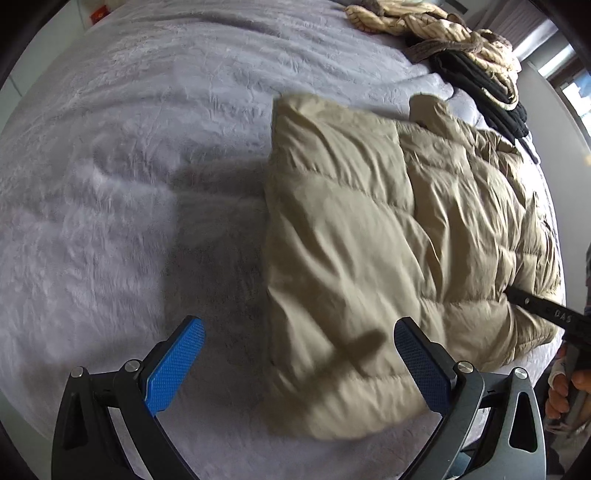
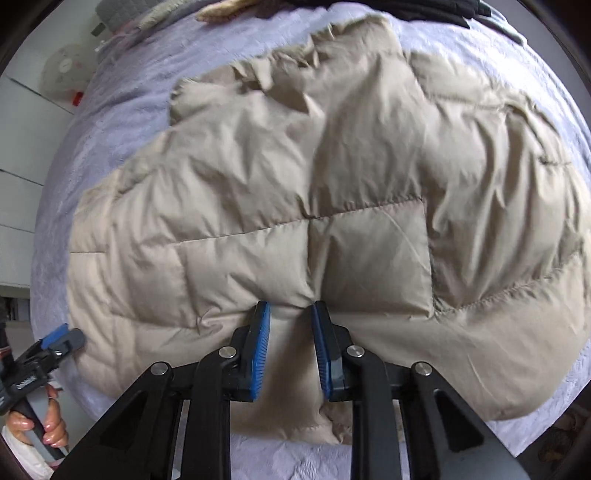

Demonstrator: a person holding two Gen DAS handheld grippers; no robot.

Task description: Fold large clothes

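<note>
A beige puffer jacket [image 1: 369,221] lies flat on the grey bedspread [image 1: 110,166], one side folded over its middle. My left gripper [image 1: 299,325] hovers open over the jacket's near left edge, with nothing pinched between its blue pads [image 1: 177,365]. In the right wrist view the jacket [image 2: 295,166] fills the frame. My right gripper [image 2: 291,308] has a bunched fold of the jacket's near hem squeezed between its pads. The right gripper's black finger [image 1: 543,314] also shows at the jacket's right side in the left wrist view. The left gripper [image 2: 62,341] shows at the lower left of the right wrist view.
A heap of cream knitwear [image 1: 424,26] and a black garment [image 1: 487,92] sit at the bed's far right corner. A white fan [image 2: 62,70] stands beyond the bed's far left. A person's hand [image 2: 51,432] grips the left handle. Bare bedspread [image 2: 122,85] stretches left of the jacket.
</note>
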